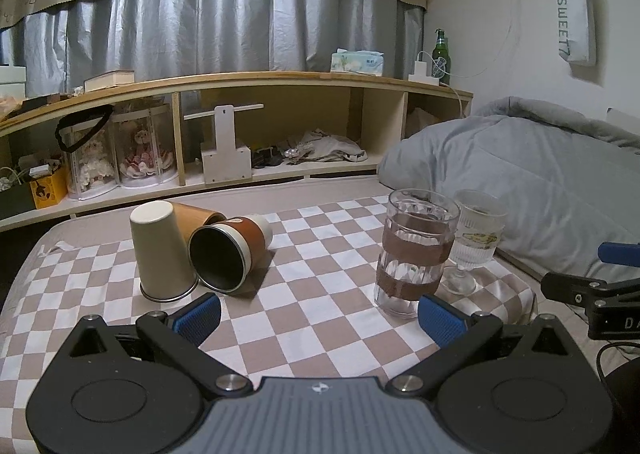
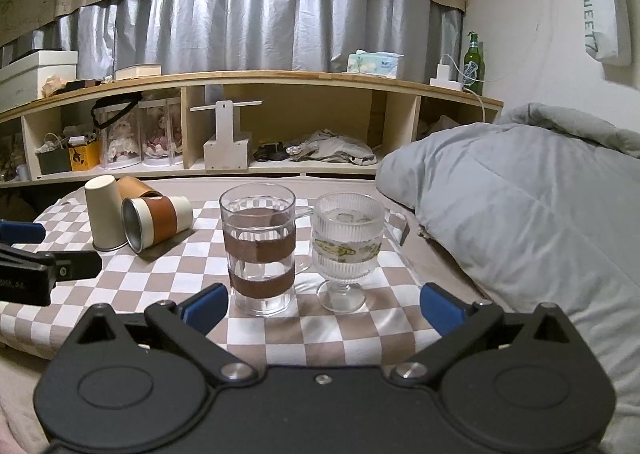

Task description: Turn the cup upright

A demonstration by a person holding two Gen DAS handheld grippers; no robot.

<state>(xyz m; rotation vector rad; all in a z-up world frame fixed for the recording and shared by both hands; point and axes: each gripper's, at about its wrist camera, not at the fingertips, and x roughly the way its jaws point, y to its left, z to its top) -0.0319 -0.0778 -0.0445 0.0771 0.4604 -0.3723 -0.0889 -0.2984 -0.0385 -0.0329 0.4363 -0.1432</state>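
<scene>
On the checked cloth (image 1: 320, 274) a cream cup (image 1: 160, 250) stands upside down. A cup with a brown sleeve (image 1: 230, 250) lies on its side against it, mouth toward me. A tan cup (image 1: 196, 217) lies behind them. They also show in the right wrist view: cream cup (image 2: 102, 215), sleeved cup (image 2: 158, 221). A banded glass mug (image 2: 260, 250) and a ribbed stemmed glass (image 2: 346, 250) stand upright. My left gripper (image 1: 318, 318) is open and empty, short of the cups. My right gripper (image 2: 324, 304) is open and empty, just before the two glasses.
A grey duvet (image 2: 520, 205) is heaped at the right beside the cloth. A low wooden shelf (image 1: 260, 79) with boxes, dolls, tissues and a green bottle (image 1: 441, 57) runs along the back. The banded mug (image 1: 414, 254) and stemmed glass (image 1: 474, 242) stand right of the left gripper.
</scene>
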